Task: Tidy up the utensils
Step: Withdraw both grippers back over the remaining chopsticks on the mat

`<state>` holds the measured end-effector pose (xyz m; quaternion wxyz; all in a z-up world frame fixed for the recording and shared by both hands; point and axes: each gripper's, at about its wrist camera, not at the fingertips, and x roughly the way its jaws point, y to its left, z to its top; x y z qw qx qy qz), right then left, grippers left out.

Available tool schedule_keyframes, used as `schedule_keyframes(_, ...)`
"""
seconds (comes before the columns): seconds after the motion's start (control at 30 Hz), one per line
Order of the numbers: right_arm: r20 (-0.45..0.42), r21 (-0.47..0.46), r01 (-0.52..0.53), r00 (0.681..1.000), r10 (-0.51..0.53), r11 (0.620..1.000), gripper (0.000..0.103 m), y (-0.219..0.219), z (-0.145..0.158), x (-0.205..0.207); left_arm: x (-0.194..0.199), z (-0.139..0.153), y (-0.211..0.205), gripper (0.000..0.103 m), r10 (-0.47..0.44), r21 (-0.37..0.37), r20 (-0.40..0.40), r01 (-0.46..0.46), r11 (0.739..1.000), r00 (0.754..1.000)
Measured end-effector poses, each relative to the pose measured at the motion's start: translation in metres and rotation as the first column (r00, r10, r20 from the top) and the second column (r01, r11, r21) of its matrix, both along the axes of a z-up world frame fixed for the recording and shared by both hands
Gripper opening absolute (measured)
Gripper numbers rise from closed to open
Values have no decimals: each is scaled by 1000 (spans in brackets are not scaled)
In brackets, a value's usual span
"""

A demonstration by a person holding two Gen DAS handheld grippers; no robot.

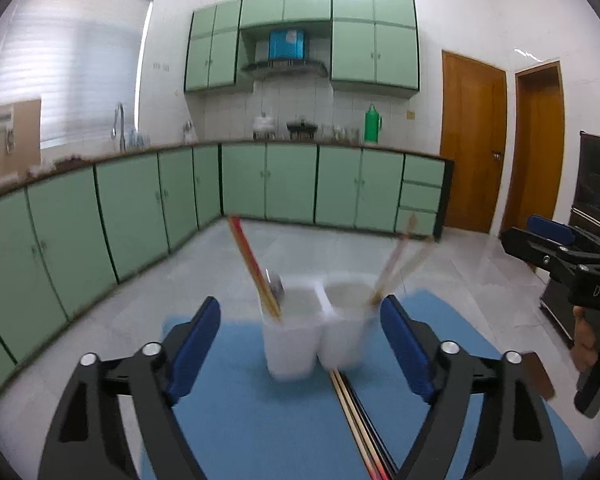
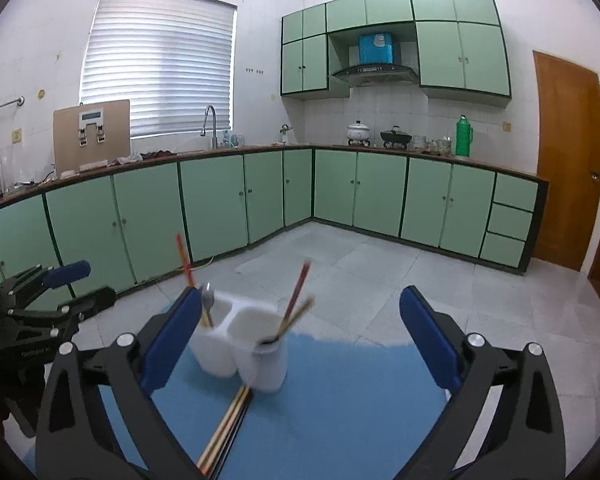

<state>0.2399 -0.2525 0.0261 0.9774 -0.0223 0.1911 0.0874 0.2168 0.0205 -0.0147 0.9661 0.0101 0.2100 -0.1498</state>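
A white two-compartment utensil holder stands on a blue mat. Its left cup holds red chopsticks and a metal spoon. Its right cup holds several chopsticks. More chopsticks lie flat on the mat in front of the holder. My left gripper is open and empty, its blue pads either side of the holder. My right gripper is open and empty, just behind the holder.
The mat's far edge drops to a grey tiled floor. Green kitchen cabinets with a worktop run along the back. My right gripper shows at the right of the left wrist view; my left gripper shows at the left of the right wrist view.
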Motion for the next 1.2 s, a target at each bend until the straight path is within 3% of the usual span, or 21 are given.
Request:
schedule_keyframes(0.3, -170, -28, 52, 984, -56, 998, 98, 17, -86, -47, -36, -86, -3, 86, 50, 77, -181, -36, 996, 982)
schedule_keyframes(0.53, -322, -28, 71, 944, -76, 997, 97, 27, -151, -67, -54, -132, 5, 86, 98, 105, -281, -71, 992, 955)
schedule_keyframes(0.8, -411, -50, 27, 911, -45, 998, 95, 49, -183, -81, -64, -148, 2, 86, 106, 149, -340, -58, 987, 934)
schedule_keyframes(0.93, -459, -58, -31, 888, 1, 998, 74, 64, -191, -87, -64, -151, 10, 86, 121, 148, -351, -73, 986, 929)
schedule_keyframes(1.2, -499, -77, -78, 866, 30, 994, 62, 79, -201, -91, -61, -152, 15, 86, 132, 137, -354, -88, 987, 926)
